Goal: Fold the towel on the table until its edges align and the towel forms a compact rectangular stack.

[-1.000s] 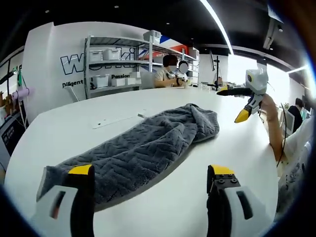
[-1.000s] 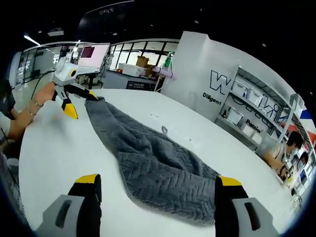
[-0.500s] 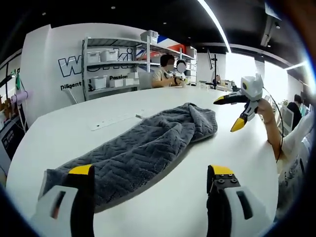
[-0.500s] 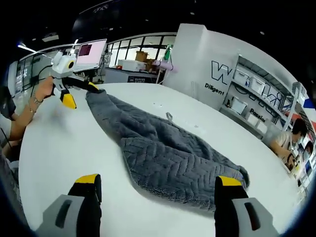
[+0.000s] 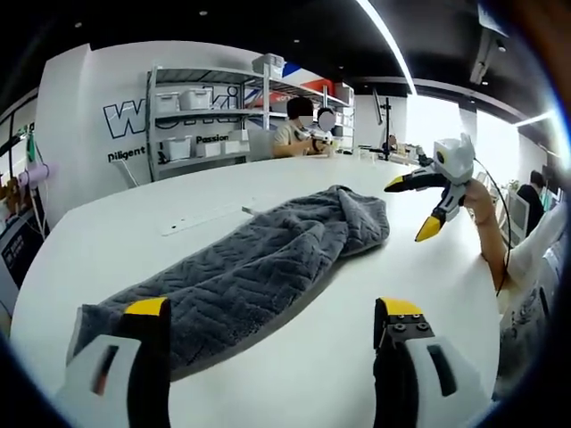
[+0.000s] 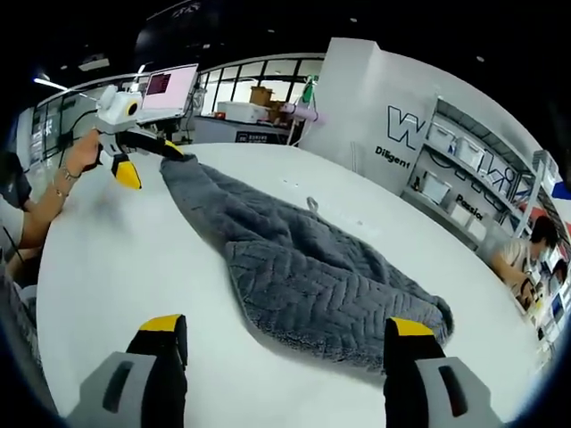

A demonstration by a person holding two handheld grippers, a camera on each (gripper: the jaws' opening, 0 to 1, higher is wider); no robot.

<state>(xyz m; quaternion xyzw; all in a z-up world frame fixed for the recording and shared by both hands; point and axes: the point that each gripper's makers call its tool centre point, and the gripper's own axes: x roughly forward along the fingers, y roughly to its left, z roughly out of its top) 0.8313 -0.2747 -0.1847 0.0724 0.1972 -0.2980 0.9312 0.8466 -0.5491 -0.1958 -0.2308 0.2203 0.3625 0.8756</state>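
Towel (image 5: pixel 259 267): grey, thick-piled with a herringbone weave, lying unfolded and rumpled in one long strip on the white table (image 5: pixel 178 192); also seen at (image 6: pixel 294 267).
Long axis: runs from one gripper to the other, so lengthwise away from each camera; near end spread flat between the left gripper's jaws, far end bunched and rolled over on itself beside the right gripper.
Handling: soft, limp and fairly heavy for cloth by the look of it; likely to sag and drape when lifted, to drag on the tabletop, and to hold folds poorly unless laid down flat; not slippery, not fragile.
Where to grip: at the corners of a short end, pinching the hem and not the middle, so the edge stays straight for matching against the opposite end; bunched far end probably needs spreading first.
Left gripper (image 5: pixel 268 325): jaws wide apart, empty, low over the near end; far tip seemingly at the towel's corner in the right gripper view at (image 6: pixel 144 156), contact not certain at that size.
Right gripper (image 6: pixel 284 339): jaws wide, holding nothing, poised above the rounded end; seen from the side at (image 5: pixel 424 203), spread open, just beside the bunched end and apart from it.
Progress: no fold made yet, edges nowhere aligned.
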